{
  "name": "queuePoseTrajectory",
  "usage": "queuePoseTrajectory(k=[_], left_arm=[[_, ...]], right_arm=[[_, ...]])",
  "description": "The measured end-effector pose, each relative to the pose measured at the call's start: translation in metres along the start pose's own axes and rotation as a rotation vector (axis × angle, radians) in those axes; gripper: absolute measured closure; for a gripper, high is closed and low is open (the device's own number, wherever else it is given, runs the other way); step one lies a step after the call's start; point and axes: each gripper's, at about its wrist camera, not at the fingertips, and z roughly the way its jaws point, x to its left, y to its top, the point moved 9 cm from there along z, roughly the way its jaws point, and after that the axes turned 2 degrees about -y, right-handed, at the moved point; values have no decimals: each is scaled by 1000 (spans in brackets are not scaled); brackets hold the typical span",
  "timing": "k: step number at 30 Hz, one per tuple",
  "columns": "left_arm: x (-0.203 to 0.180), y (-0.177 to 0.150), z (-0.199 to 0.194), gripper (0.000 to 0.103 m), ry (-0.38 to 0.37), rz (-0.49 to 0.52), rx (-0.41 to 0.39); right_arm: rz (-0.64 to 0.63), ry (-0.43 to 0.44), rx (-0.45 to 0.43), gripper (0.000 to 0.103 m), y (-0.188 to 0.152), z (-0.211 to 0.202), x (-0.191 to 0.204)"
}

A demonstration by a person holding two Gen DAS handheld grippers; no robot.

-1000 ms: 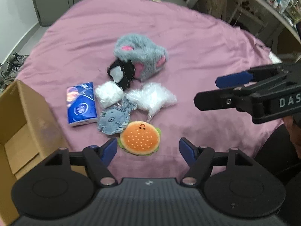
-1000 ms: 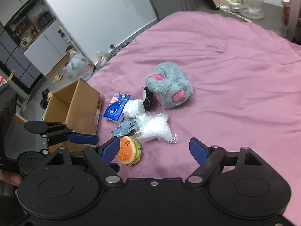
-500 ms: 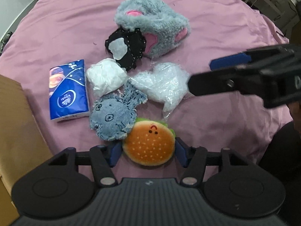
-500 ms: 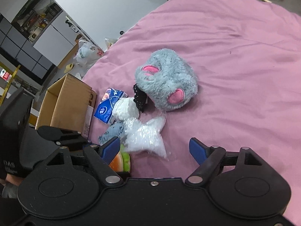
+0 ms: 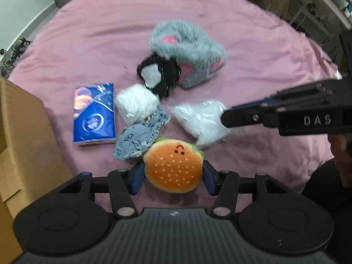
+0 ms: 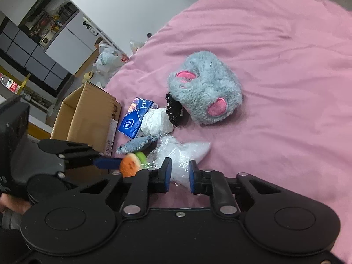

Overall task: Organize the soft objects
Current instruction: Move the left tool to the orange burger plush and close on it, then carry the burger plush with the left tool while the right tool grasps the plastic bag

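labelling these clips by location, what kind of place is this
Probably a room in a home: a pink cloth-covered surface holds the soft things, dark cabinets and cluttered shelves stand behind, and a cardboard box sits alongside.

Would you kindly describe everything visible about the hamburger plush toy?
The hamburger plush toy is a small, round, soft cushion: an orange bun dotted with pale seeds, a tiny stitched face near its top edge, and a green lettuce fringe. It lies flat on the pink bedspread, overlapping the blue denim toy, between the blue pads of the closing left claw.
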Motion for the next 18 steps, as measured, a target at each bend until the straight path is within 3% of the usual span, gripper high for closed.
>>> queuePoseTrajectory(k=[7, 9, 18], left_arm=[[-2, -2, -44, 50, -9, -6, -111], [0, -3, -56, 50, -15, -24, -140], [13, -12, -115, 50, -33, -59, -280]], right_arm=[[-17, -58, -73, 94, -1, -33, 16], [-18, -67, -95, 102, 1, -38, 23], [-44, -122, -158, 103, -2, -47, 60]])
